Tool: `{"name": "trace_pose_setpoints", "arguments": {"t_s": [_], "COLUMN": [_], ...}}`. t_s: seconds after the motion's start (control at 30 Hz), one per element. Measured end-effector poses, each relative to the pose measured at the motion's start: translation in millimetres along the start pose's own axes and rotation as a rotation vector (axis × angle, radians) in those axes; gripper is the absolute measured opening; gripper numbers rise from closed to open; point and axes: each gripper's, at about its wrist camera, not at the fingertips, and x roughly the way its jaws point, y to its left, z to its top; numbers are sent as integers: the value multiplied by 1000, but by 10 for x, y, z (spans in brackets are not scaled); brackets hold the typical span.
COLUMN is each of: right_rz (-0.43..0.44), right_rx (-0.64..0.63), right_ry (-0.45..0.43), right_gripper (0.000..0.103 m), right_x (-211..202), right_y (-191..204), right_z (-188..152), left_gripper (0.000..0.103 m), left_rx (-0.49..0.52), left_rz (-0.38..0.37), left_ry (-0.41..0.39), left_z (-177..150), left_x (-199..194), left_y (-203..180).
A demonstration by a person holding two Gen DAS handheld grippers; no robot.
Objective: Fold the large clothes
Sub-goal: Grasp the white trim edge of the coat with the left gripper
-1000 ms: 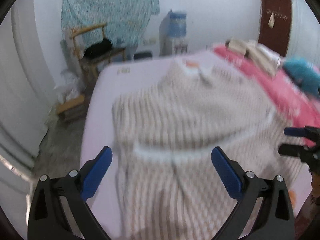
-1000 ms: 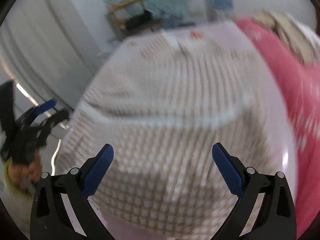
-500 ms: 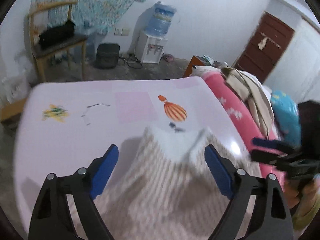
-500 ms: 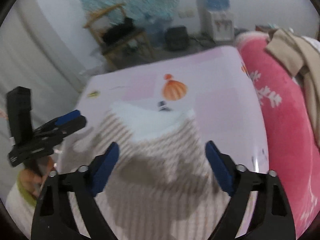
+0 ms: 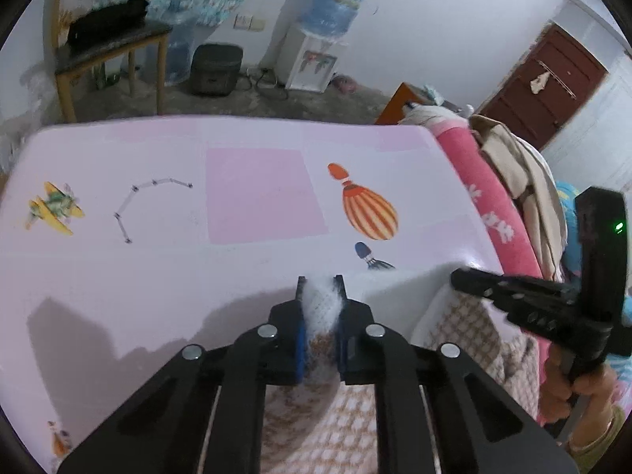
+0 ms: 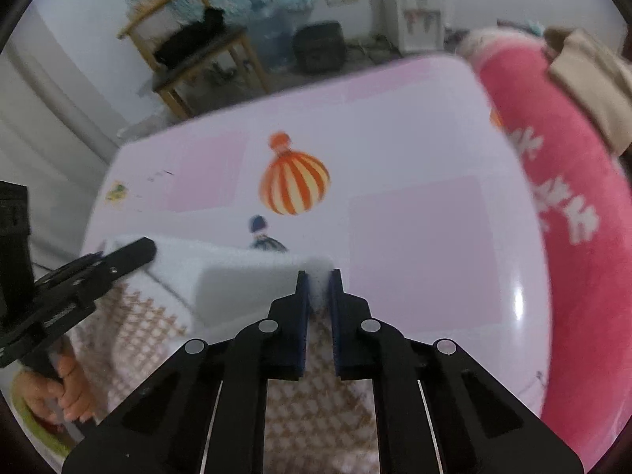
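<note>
Both tongs were clamped on the white far edge of the checked garment (image 5: pixel 466 328): the left gripper (image 5: pixel 320 288) on one end, the right gripper (image 6: pixel 319 282) on the other. The garment lay on the pink printed sheet (image 5: pixel 252 193), that edge running crosswise between the grippers and its length reaching back toward the holder. I judged a fold just starting; next, both ends must travel together, level.

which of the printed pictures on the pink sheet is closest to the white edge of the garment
The small blue-topped figure: it sits right at the garment's white edge, partly hidden by it. The striped orange balloon lies just beyond, and the yellow plane is far off to the left.
</note>
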Motion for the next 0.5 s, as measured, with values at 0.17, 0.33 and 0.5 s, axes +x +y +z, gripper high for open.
{"name": "trace_pose_setpoints", "arguments": {"t_s": [0.17, 0.33, 0.5], "right_rz": [25, 5, -64], "right_rx": [-84, -215, -352], "right_ry": [-81, -128, -139], "right_gripper": [8, 8, 18], "right_x": [-687, -1149, -1286], "right_y": [206, 416, 627], "right_z": [-305, -817, -1354], "left_gripper": [10, 10, 11], "left_rx": [110, 209, 318], "left_rz": [-14, -46, -34], "left_ry": [-42, -55, -37], "left_z": [-139, -498, -1092], "left_x": [-497, -1025, -1262], "left_y": [-226, -416, -535]}}
